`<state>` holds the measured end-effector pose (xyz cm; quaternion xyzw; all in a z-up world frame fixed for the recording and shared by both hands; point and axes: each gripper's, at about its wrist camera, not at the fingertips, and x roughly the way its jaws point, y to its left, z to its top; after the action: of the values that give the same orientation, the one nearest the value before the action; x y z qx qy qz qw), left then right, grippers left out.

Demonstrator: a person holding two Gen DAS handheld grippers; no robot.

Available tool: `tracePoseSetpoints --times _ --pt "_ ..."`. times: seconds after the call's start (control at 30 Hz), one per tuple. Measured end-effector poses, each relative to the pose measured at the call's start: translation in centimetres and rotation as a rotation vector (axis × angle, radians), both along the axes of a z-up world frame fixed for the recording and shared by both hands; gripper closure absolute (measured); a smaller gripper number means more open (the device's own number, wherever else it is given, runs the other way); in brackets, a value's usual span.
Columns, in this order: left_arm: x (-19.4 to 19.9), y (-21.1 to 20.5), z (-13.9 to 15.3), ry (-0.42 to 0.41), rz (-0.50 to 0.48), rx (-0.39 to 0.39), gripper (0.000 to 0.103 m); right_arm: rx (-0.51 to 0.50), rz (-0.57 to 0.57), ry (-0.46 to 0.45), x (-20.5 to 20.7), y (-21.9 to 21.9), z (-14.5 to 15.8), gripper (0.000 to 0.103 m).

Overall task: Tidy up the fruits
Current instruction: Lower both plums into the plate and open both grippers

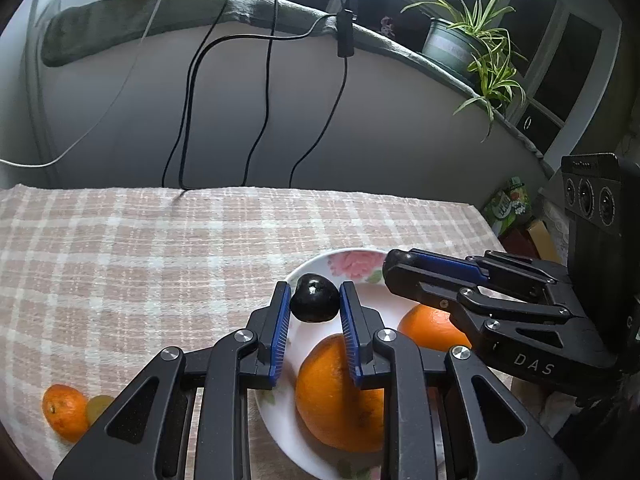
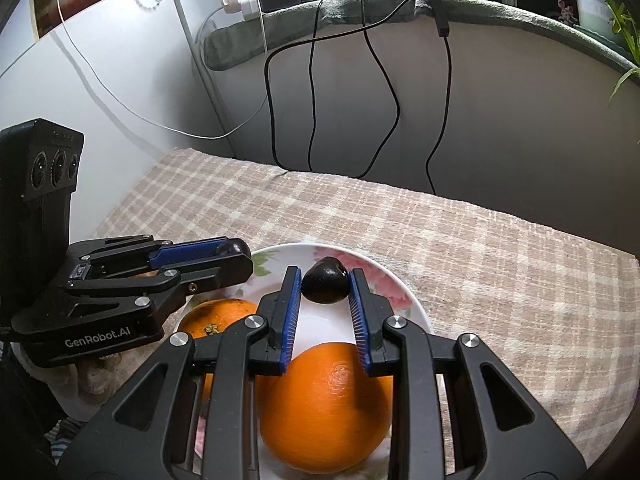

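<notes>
My left gripper point(image 1: 314, 289) is shut on a small dark round fruit point(image 1: 314, 300) and holds it just over the far part of a white flowered plate point(image 1: 320, 257). Two oranges point(image 1: 336, 396) point(image 1: 428, 328) lie on that plate. My right gripper point(image 2: 325, 276) is shut on a second dark fruit point(image 2: 325, 287) above the same plate point(image 2: 416, 308), with the big orange point(image 2: 324, 404) below its fingers and the other orange point(image 2: 216, 318) to the left. Each gripper shows in the other's view, the right gripper point(image 1: 394, 260) and the left gripper point(image 2: 240, 250), a dark fruit at its tip.
A small mandarin point(image 1: 64, 412) and a yellow-green grape point(image 1: 98, 406) lie on the checked tablecloth point(image 1: 160, 240) left of the plate. Black cables point(image 1: 264, 100) hang down the wall behind the table. A potted plant point(image 1: 472, 40) stands on the ledge at the right.
</notes>
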<state>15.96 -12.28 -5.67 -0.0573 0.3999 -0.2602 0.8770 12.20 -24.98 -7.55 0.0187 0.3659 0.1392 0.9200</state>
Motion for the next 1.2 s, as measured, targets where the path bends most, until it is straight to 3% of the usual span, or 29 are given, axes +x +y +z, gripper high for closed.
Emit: tracePoseSetpoints --times 0.2,0.27,0.4,0.57,0.7,1.0,1.2 --pt "0.0 -0.1 0.1 -0.001 -0.008 -0.003 0.08 -0.007 -0.008 0.002 -0.1 -0.2 -0.1 0.077" --pt "-0.1 -0.2 0.1 -0.002 -0.012 -0.002 0.074 -0.008 -0.013 0.004 -0.2 -0.3 -0.1 0.077" --pt "-0.3 -0.4 0.3 -0.01 -0.019 0.001 0.069 -0.007 -0.027 -0.01 -0.5 -0.5 0.1 0.052" --pt "-0.5 -0.3 0.5 -0.016 -0.016 0.006 0.066 -0.014 -0.043 -0.024 -0.7 -0.7 0.5 0.05" --pt "-0.8 -0.3 0.7 -0.029 -0.01 0.02 0.058 -0.023 -0.067 -0.044 -1.1 -0.8 0.8 0.032" --pt "-1.6 0.7 1.4 -0.054 0.033 0.037 0.041 -0.045 -0.111 -0.081 -2.1 -0.9 1.7 0.015" --pt "-2.2 1.0 1.8 -0.069 0.051 0.061 0.037 -0.084 -0.123 -0.097 -2.8 -0.2 2.0 0.013"
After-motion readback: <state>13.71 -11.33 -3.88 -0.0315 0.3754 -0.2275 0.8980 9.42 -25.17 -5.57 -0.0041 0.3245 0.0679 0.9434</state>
